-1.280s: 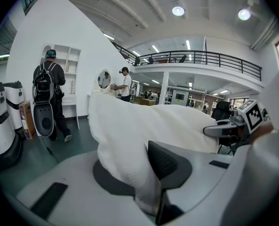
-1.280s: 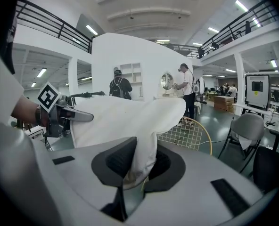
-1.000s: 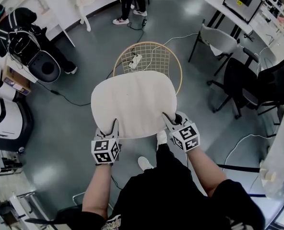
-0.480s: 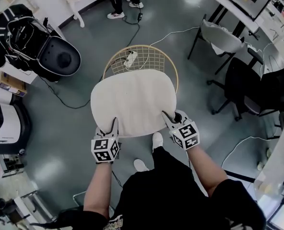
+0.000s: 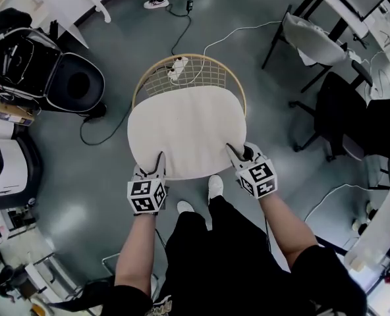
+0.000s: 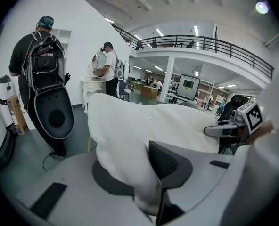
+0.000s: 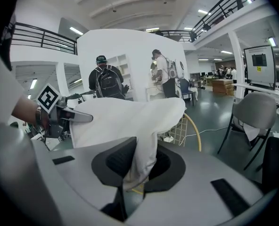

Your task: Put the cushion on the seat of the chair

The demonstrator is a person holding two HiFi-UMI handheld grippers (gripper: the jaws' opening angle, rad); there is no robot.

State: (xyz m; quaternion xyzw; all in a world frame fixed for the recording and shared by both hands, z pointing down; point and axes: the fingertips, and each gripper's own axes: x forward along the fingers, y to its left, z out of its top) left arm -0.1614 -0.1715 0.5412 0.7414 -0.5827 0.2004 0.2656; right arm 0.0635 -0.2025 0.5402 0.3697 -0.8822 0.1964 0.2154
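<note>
A cream, rounded cushion (image 5: 187, 130) hangs flat over the round wire-mesh chair (image 5: 188, 71) with a tan rim. My left gripper (image 5: 157, 170) is shut on the cushion's near left edge, and my right gripper (image 5: 236, 157) is shut on its near right edge. In the left gripper view the white fabric (image 6: 130, 140) is pinched between the dark pads. The right gripper view shows a fold of the cushion (image 7: 142, 140) clamped in the jaws, with the chair's mesh and rim (image 7: 191, 126) just beyond. Most of the chair's seat is hidden under the cushion.
A power strip and cables (image 5: 178, 68) lie on the grey floor under the chair. A black round-bodied machine (image 5: 76, 84) stands at the left, office chairs (image 5: 333, 110) and a desk at the right. People stand at the far side (image 6: 109, 69). My own feet (image 5: 215, 186) are near the chair.
Both grippers have carried the cushion forward and lower, so it now covers more of the chair's mesh. The grip on each edge is unchanged.
</note>
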